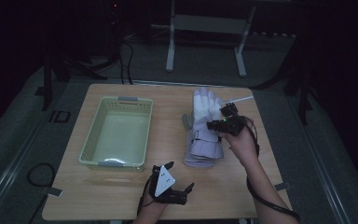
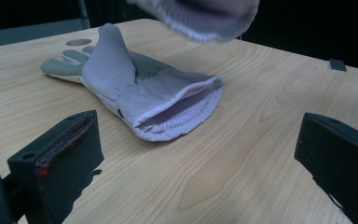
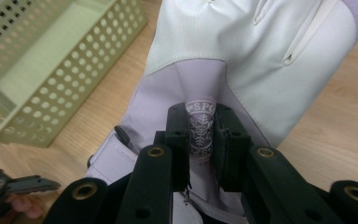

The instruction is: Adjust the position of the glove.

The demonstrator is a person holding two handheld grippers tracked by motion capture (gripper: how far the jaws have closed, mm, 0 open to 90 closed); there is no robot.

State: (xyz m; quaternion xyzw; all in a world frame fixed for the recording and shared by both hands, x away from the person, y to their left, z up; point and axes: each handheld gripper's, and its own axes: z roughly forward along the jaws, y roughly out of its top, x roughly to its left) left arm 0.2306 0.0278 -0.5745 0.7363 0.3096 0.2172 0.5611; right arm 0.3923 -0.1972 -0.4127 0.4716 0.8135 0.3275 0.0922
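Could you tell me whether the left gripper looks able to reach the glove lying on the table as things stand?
Probably yes: the left gripper has its jaws open toward the lying glove's cuff, with bare table between; the other glove hangs above.

Both grippers black. Left gripper (image 1: pixel 181 182), nearest the basket (image 1: pixel 116 132)'s front rim: grey three-cornered plate on top w/ small dark dots; blocky jaws, reddish pad edge on one. Right gripper (image 1: pixel 225 110), further from the basket: brass-ringed screw holes along its arms, small green light, thick black cable trailing. Forearms bare, no sleeves.

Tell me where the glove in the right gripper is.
In the high view the held glove hangs right of the green basket, pinched by the right gripper over the second glove lying on the table.
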